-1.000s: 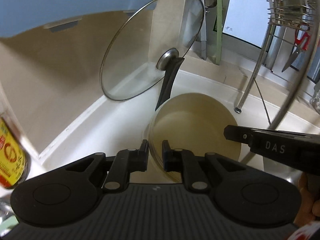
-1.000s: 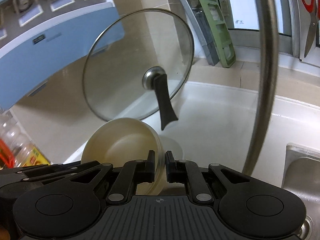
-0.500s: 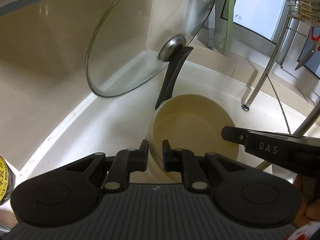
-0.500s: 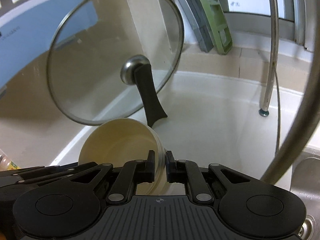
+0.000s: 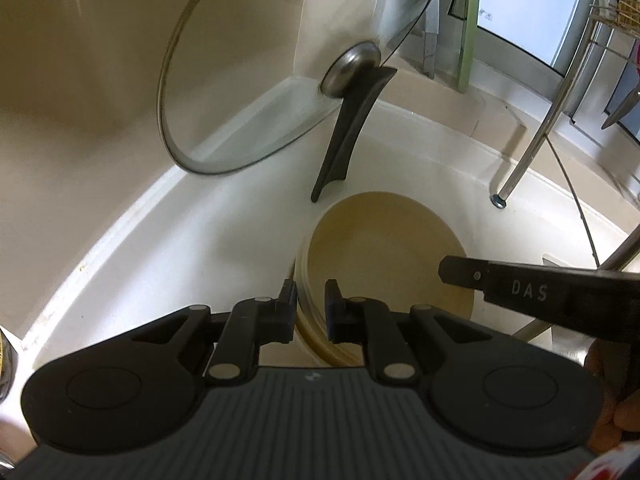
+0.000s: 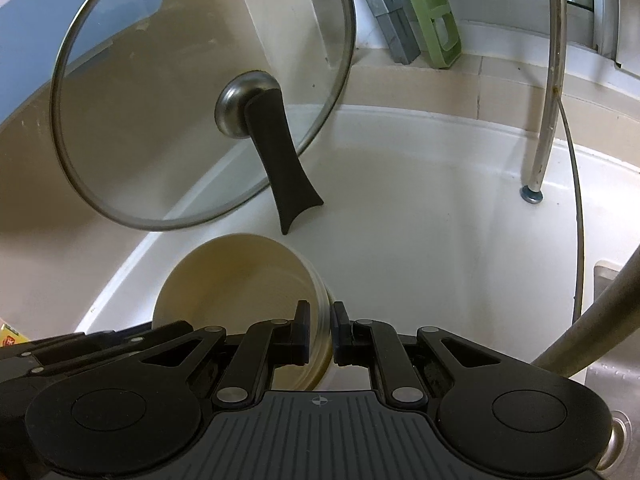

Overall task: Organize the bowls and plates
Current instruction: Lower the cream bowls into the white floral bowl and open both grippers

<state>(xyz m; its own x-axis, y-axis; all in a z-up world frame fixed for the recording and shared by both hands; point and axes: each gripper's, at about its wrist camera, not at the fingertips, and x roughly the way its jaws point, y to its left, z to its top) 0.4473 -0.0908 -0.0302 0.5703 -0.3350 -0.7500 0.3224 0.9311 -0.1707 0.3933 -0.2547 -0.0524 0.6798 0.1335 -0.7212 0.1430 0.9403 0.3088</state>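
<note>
While both sets of tongs pinch the same stack of cream bowls, the job looks only partly done. The left tongs are nearly closed on the left side of the rim, one tip inside and one tip outside. The right tongs are nearly closed on the right side of the rim in just the same way. In the left view the right tool also shows as a black bar coming in from the right.

The bowls sit one inside another, and you can see the rims as thin lines at the edge. They are low over the white tabletop, near the left wall. I cannot tell if the bottom bowl is touching the tabletop or is a little above it. Just behind the bowls, a glass lid leans on the corner wall, and its black handle points down close to the far rim.

My guess is that the stacking is finished and the stack is being put in its place. What is left is to let go. No plates show in either view.

The only writing I can read is "DAS", in white letters on the black bar of the right tool.
</note>
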